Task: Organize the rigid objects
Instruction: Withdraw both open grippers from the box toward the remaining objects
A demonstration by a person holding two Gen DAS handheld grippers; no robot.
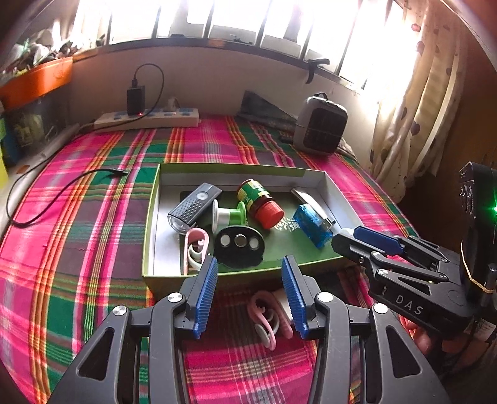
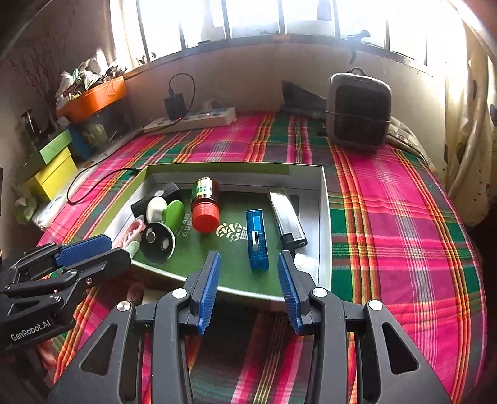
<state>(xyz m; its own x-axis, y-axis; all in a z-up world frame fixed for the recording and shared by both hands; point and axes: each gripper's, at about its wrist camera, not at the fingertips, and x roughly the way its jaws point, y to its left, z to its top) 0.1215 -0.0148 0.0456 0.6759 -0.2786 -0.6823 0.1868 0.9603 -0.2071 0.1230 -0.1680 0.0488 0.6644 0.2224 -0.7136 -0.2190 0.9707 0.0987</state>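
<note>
Both grippers, left gripper point(image 1: 250, 270) and right gripper point(image 2: 248, 264), are hovering part-open and holding nothing before the green-lined box point(image 1: 149, 217), which is containing a red-capped bottle point(image 1: 261, 202), blue USB reader point(image 1: 312, 225), spool point(image 1: 228, 214) and knife point(image 2: 287, 217).

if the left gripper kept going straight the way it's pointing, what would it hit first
Probably the pink clip lying on the plaid cloth between the open left gripper's fingers, just short of the box's near wall. Depth is hard to judge through the fisheye.

bright windows point(image 1: 236, 18) above a plaid-covered bed point(image 1: 93, 192); patterned curtain point(image 1: 413, 102) at right
</note>
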